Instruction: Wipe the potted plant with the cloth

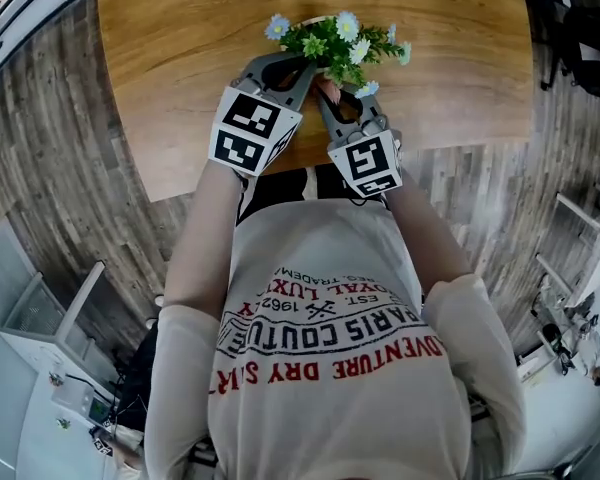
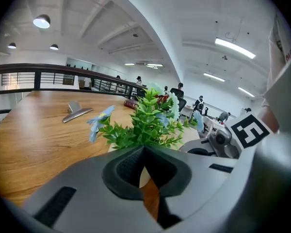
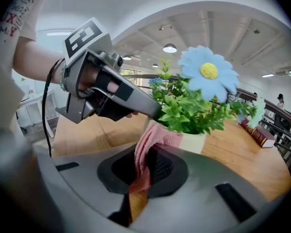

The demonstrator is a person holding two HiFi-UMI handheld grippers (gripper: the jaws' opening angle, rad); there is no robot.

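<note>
Potted plant (image 1: 335,40) on table (image 1: 180,58) near its front edge, left gripper (image 1: 305,67) at its left, right gripper (image 1: 326,88) at its right, cloth (image 3: 151,139) between right jaws touching the pot, clip (image 2: 76,111) and book (image 2: 131,103) behind.

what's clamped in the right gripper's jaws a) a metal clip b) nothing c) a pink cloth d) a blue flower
c: in the right gripper view the right gripper has its jaws shut on the pink cloth, which reaches up against the white pot.
</note>
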